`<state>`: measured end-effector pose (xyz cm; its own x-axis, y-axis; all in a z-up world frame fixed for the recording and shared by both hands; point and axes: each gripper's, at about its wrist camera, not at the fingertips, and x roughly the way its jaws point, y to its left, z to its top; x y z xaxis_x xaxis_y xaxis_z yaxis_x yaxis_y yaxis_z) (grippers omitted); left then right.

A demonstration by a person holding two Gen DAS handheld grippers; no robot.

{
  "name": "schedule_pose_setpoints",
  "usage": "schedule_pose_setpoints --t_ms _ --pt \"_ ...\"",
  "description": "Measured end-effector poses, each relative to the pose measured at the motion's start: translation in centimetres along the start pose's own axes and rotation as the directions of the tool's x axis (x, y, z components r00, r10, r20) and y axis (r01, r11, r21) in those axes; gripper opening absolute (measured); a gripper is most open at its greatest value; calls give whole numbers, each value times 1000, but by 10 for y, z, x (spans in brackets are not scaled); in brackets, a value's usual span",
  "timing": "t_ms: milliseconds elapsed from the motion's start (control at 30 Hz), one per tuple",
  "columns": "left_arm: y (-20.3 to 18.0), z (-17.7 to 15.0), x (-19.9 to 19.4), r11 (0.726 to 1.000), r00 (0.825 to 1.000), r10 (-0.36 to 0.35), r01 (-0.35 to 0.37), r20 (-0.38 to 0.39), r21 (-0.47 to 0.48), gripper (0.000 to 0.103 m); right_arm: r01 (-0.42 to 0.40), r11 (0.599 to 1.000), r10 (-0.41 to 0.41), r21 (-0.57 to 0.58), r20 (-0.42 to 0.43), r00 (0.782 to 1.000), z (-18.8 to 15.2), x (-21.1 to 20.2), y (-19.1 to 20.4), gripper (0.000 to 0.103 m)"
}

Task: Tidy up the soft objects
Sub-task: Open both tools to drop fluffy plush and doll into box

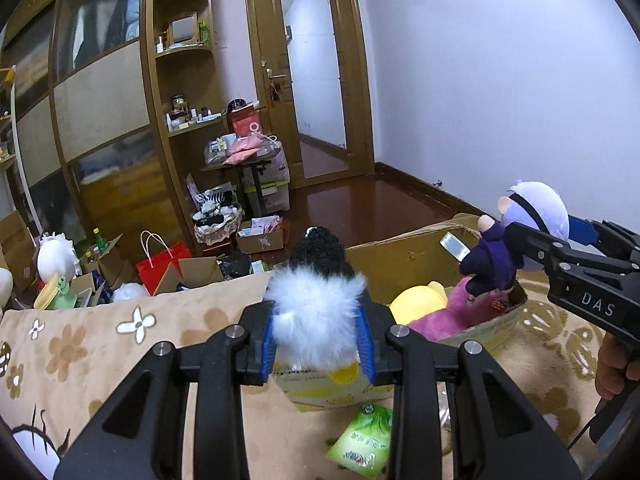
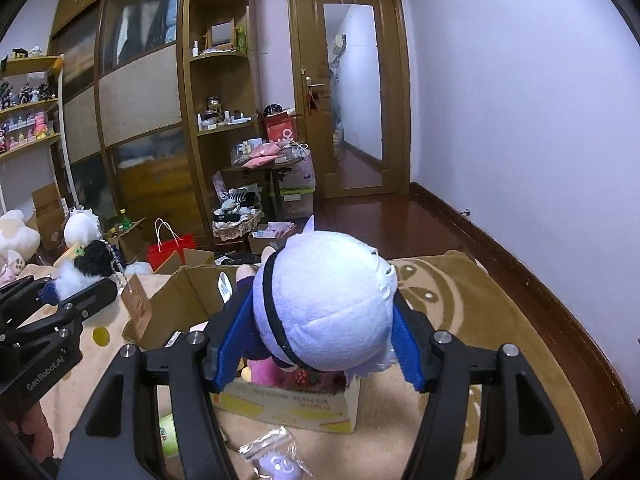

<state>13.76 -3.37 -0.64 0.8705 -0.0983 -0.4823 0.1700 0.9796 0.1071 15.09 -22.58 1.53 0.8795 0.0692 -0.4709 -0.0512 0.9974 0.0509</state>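
My left gripper (image 1: 320, 344) is shut on a fluffy white and black plush toy (image 1: 316, 304), held above the near edge of an open cardboard box (image 1: 412, 240). The same toy (image 2: 86, 266) and left gripper (image 2: 76, 292) show at the left of the right wrist view. My right gripper (image 2: 320, 344) is shut on the white-haired head of a plush doll (image 2: 332, 304) in dark purple clothes, over the box (image 2: 176, 300). In the left wrist view that doll (image 1: 520, 228) hangs from the right gripper (image 1: 532, 236) above the box. A yellow plush (image 1: 418, 300) and a pink plush (image 1: 456, 312) lie inside.
The box sits on a beige flower-patterned blanket (image 1: 100, 344). A green packet (image 1: 360, 440) lies in front of the box, and a clear bag (image 2: 272, 456) too. Beyond the bed's edge lie a red bag (image 1: 164, 260), cartons and other plush toys (image 1: 56, 256). A wardrobe and door stand behind.
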Motion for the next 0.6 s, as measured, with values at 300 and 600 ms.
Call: schedule_pose_setpoints --t_ms 300,600 --pt "-5 1 33 1000 999 -11 11 -51 -7 32 -2 999 1 -54 -20 1000 1 22 3 68" --pt "-5 -4 49 1000 995 -6 6 -103 -3 33 -28 998 25 -57 -51 998 -6 38 9 69"
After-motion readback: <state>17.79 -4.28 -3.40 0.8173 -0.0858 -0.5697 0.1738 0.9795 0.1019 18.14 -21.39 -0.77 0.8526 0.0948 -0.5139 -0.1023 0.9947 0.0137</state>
